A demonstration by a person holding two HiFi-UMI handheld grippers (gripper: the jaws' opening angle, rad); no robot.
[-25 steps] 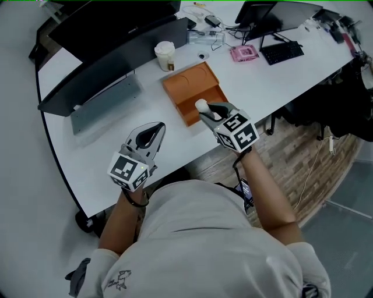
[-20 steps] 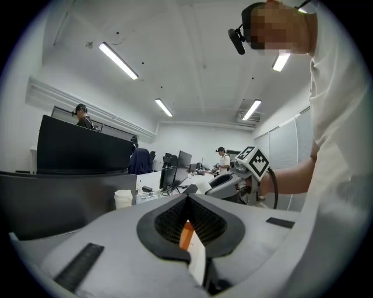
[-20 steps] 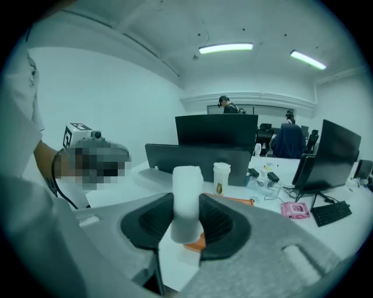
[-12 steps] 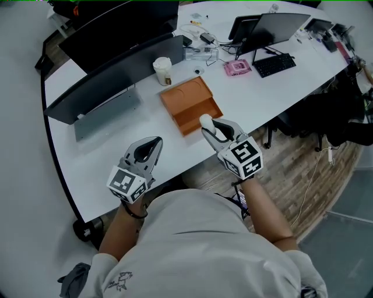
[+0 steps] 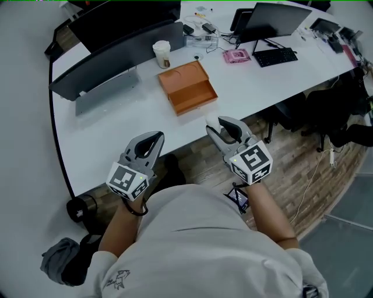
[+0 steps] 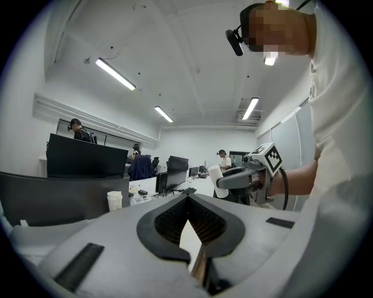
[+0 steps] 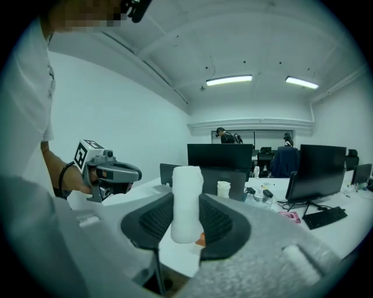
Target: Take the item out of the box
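Note:
The orange box lies open on the white table, its drawer part facing the front edge. My right gripper is shut on a white cylinder-shaped item, held upright off the table, over the front edge and clear of the box. In the right gripper view the item stands between the ribbed pads of my right gripper. My left gripper hovers at the table's front edge with its jaws together and nothing in them. In the left gripper view, the tips of my left gripper meet.
A paper cup stands behind the box. Dark monitors and a grey slab fill the back left. A pink object, a keyboard and a screen sit at the back right. Wooden floor and a dark chair lie right.
Both grippers have drawn back from the box toward my body and risen. The right one carried the white item from beside the box's front to past the table's front edge.

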